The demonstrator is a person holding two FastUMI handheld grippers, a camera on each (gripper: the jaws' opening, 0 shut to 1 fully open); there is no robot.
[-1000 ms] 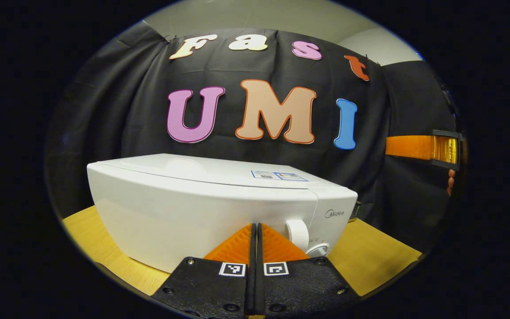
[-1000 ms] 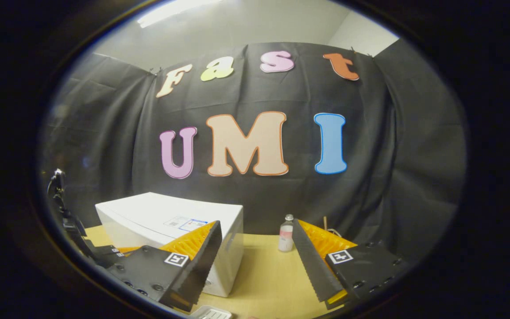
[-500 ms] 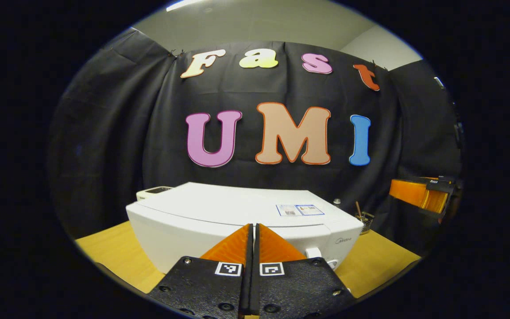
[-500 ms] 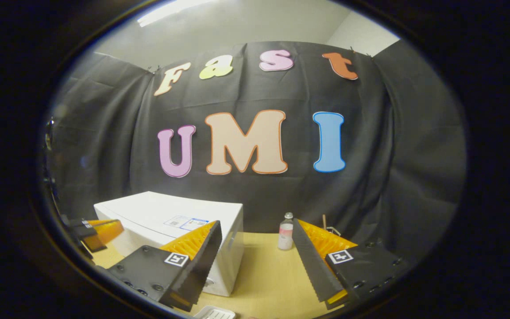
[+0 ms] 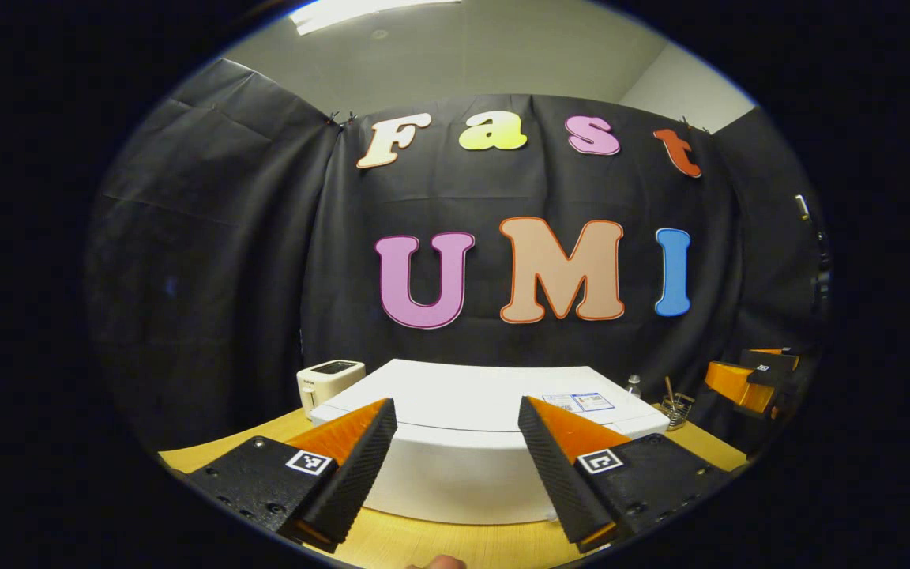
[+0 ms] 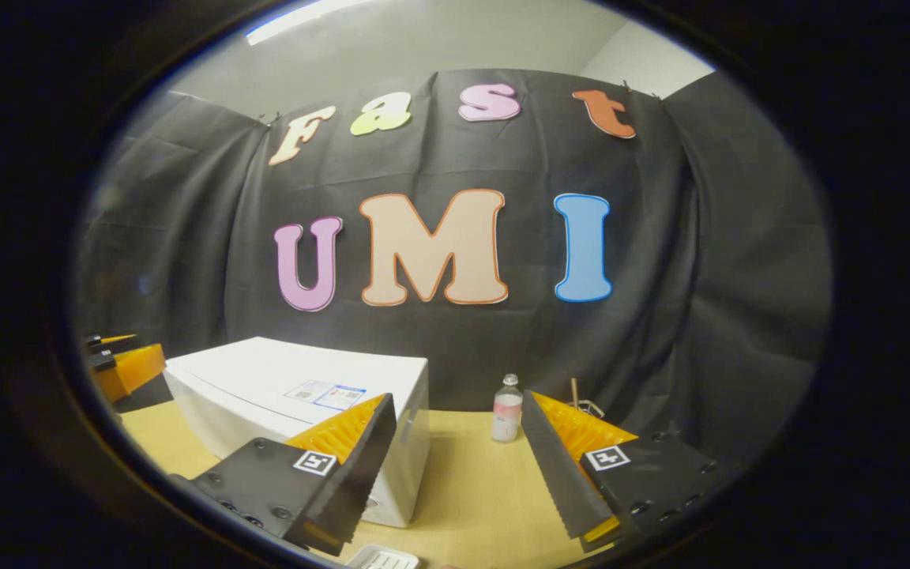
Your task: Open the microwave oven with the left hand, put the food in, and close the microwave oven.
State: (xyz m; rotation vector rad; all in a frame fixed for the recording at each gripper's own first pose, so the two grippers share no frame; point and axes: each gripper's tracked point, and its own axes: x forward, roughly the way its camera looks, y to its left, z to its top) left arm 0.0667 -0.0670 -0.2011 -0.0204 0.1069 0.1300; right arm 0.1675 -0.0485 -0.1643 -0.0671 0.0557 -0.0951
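The white microwave [image 5: 463, 466] stands on the wooden table [image 5: 439, 545] with its door closed. My left gripper [image 5: 456, 401] is open, held back from the microwave's front and slightly above it, with nothing between its fingers. In the right gripper view the microwave [image 6: 289, 395] sits at lower left and my right gripper [image 6: 457, 395] is open and empty over the table [image 6: 471, 490], just right of the oven. A white ridged tray [image 6: 382, 559] peeks in at the bottom edge; what it holds is hidden. Each gripper appears in the other's view: the right gripper [image 5: 739, 375], the left gripper [image 6: 127, 365].
A small bottle [image 6: 506, 411] with pink contents stands on the table right of the microwave, near the cloth wall. A glass with sticks [image 5: 674, 407] is beside it. A small white device [image 5: 330, 379] sits behind the microwave's left end. A fingertip [image 5: 435, 563] shows at the bottom.
My left gripper has pulled back and upward from the microwave's front and gone from shut to open. The right gripper has hardly moved and stays open.
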